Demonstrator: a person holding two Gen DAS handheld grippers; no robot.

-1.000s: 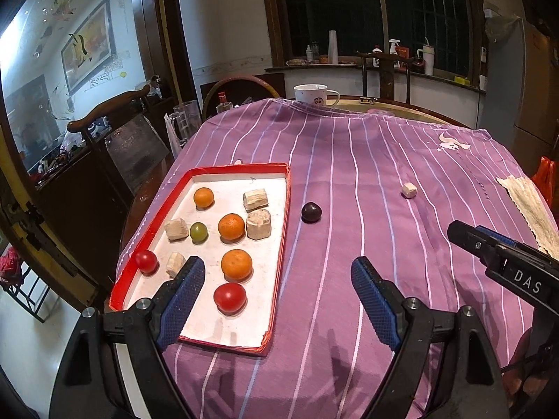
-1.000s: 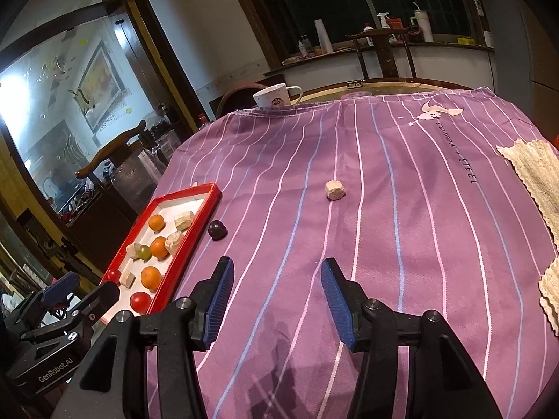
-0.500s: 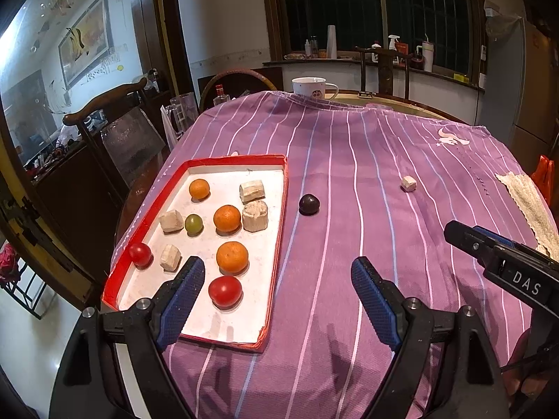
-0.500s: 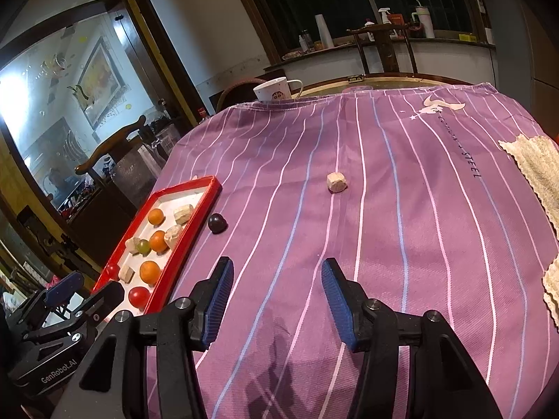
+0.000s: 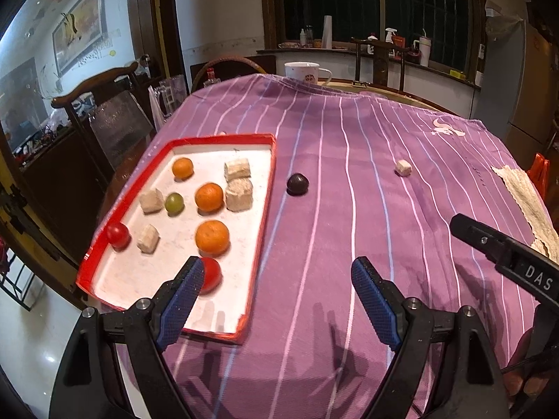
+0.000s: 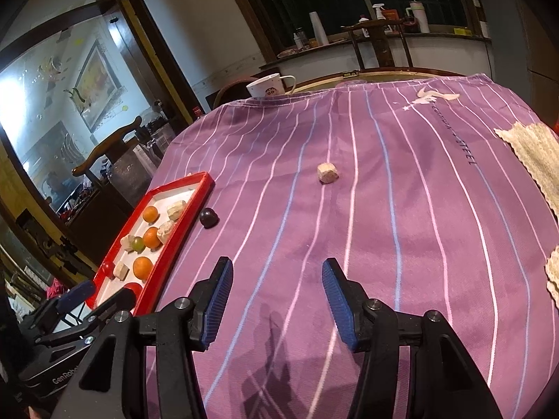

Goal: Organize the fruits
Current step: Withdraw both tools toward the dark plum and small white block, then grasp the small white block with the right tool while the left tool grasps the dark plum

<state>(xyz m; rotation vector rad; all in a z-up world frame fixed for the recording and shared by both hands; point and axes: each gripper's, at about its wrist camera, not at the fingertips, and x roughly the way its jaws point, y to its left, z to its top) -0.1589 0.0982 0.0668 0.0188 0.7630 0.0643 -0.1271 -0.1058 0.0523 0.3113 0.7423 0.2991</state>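
**Both grippers edge forward; two pieces lie outside the tray**

Over the last second both views have crept closer to the cloth: the tray (image 5: 223, 335) has grown and slid lower in the left view, and the left gripper (image 5: 276, 296) now covers part of the red tomato (image 5: 211, 274) at lower left of that frame. Nothing on the table has moved. I read this as an approach, with no pick yet begun.

The left gripper is spread wide and holds nothing. The right gripper (image 6: 276, 300), at bottom centre of its view, is likewise wide apart and empty above bare striped cloth (image 6: 401, 227).

The tray sits left of centre in the left view and holds oranges, a green grape, tomatoes and pale chunks. Its long axis runs from the lower edge of the frame up towards the mug (image 5: 302, 74) at top centre. The plum (image 5: 297, 184) lies just right of the tray's far right rim, apart from it; it is round, with no clear heading. The pale cube (image 5: 403, 168) sits well apart, right of centre, also with no long axis. It lies straight ahead of the right gripper, so that seems its likely target.
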